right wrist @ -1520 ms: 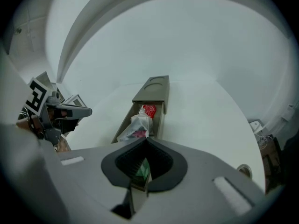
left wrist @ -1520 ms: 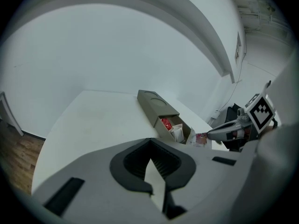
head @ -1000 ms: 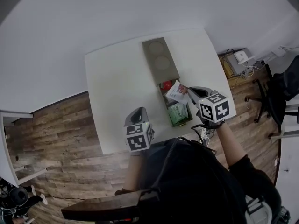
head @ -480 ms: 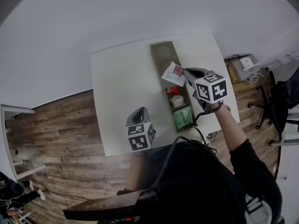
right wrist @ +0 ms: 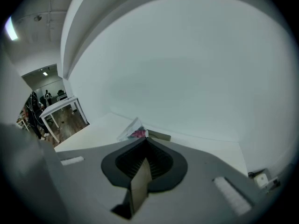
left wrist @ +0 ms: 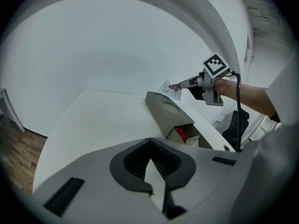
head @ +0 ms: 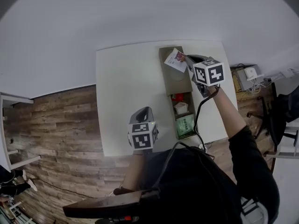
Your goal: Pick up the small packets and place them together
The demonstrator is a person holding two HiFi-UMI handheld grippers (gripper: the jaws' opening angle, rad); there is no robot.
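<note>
White packet [head: 176,59] pinched in your right gripper [head: 186,62] over the grey box's [head: 175,78] far end, probably to clear it. Left gripper [head: 144,111] is closed and empty, parked at the tabletop's [head: 124,87] near edge.

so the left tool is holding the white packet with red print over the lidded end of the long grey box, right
No, the right tool holds the white packet with red print over the lidded end of the long grey box; the head view shows it.
</note>
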